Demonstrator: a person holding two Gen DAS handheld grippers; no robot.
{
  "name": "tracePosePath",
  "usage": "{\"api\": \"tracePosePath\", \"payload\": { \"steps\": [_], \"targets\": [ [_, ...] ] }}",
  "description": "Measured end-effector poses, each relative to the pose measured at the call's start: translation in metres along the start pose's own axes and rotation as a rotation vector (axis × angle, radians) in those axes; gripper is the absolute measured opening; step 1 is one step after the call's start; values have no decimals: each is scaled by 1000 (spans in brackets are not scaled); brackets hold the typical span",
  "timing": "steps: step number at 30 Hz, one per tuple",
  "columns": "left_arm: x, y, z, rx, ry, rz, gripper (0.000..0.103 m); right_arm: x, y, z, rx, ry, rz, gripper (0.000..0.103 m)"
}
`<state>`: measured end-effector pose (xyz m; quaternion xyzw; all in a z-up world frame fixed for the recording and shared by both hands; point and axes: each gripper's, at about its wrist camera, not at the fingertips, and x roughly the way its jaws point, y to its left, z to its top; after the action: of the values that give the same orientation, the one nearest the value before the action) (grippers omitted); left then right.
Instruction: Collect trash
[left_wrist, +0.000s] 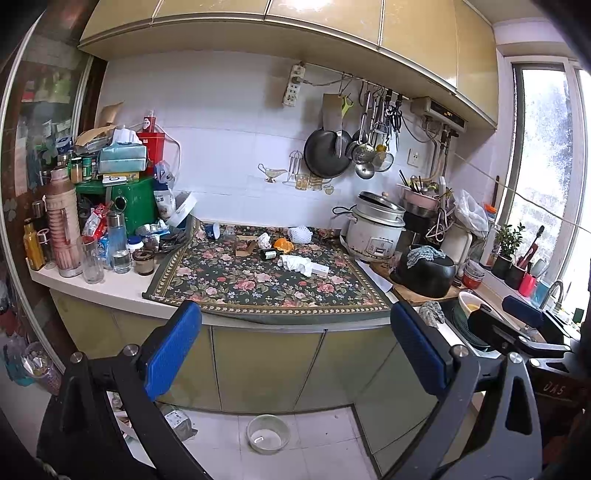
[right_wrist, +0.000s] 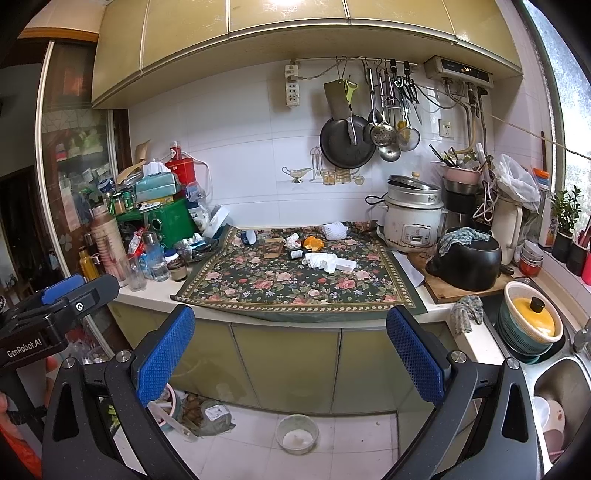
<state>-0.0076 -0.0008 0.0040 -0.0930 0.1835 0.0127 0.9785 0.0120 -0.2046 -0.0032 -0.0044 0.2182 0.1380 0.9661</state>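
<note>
Trash (right_wrist: 320, 260) litters the floral mat (right_wrist: 295, 284); both jaws wide (left gripper (right_wrist: 55, 314) reads "GenRobot.AI").

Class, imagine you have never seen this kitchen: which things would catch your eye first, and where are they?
The floral cloth across the counter stands out, with trash scattered on its far half: an orange peel, crumpled white tissue and a small dark bottle. At the right, a black pot sits on a wooden board beside a white rice cooker.

Home kitchen: rice cooker (right_wrist: 412, 221), hanging pan (right_wrist: 345, 142), sink (right_wrist: 561, 384), cabinets (right_wrist: 288, 33).
</note>
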Motion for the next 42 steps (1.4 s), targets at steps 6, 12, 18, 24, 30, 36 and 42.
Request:
{"api": "tracePosePath", "payload": {
  "steps": [6,12,18,24,30,36,42],
  "targets": [
    [2,-3,3,3,-3,-1,103,3,-3,1,-9,3,0,103],
    [6,-6,5,-1,-7,7,103,6,-7,1,-20,8,9,103],
    [21,-13,7,-6,1,21,103,15,-14,1,-24,19,20,103],
    [49,-12,11,-18,29,36,103,33,-24,5,-5,53,24,103],
    [99,-1,20,-11,64,7,103,60,-32,11,22,65,0,103],
    [170,21,35,-10,77,-11,103,106,-41,24,55,76,-54,103],
    [263,51,65,11,149,-21,103,174,-46,49,87,117,-135,103]
  ]
}}
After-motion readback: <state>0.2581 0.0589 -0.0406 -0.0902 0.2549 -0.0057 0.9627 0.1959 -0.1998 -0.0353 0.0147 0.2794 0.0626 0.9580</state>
